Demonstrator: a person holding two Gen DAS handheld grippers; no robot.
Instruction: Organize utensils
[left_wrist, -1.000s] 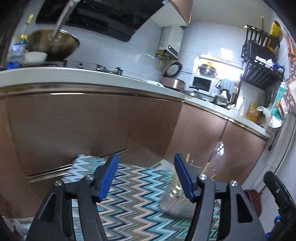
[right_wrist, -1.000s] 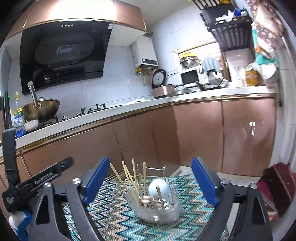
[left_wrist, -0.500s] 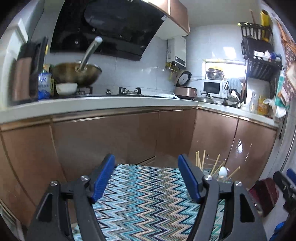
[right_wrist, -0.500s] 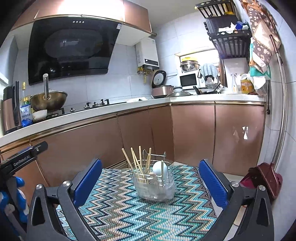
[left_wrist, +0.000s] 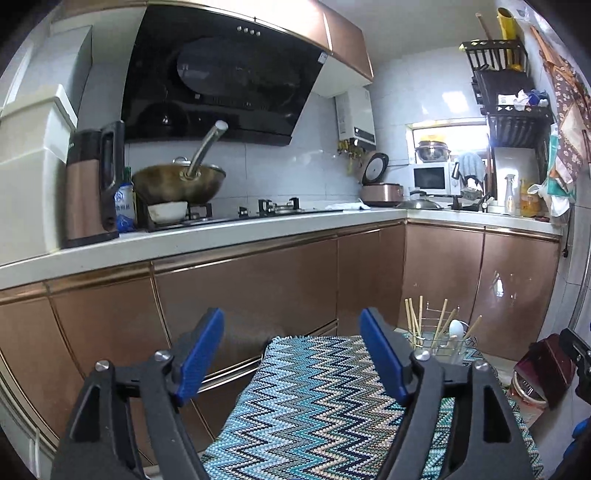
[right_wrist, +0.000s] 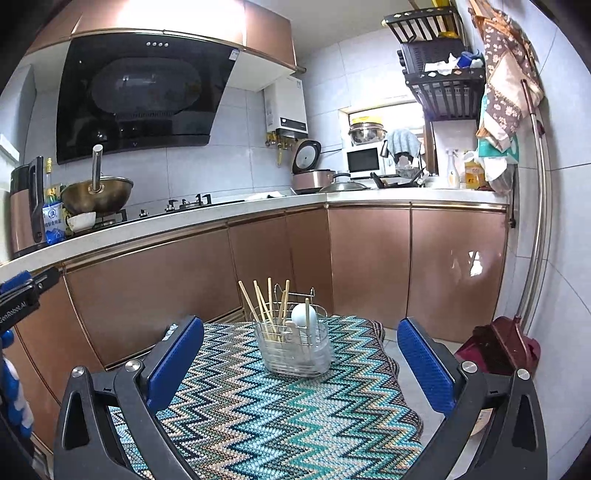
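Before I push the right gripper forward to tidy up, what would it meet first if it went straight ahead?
Probably the utensil holder on the zigzag cloth. It stands ahead, between the open right gripper jaws, nothing before it. Depth is unclear.

We note both grippers (left_wrist: 291, 354) (right_wrist: 301, 363) drawn back from the utensil holder (right_wrist: 295, 347); left jaws just opening, nothing between them.

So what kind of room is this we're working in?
A home kitchen, most likely: a range hood above a gas hob with a wok, and a microwave on the counter.
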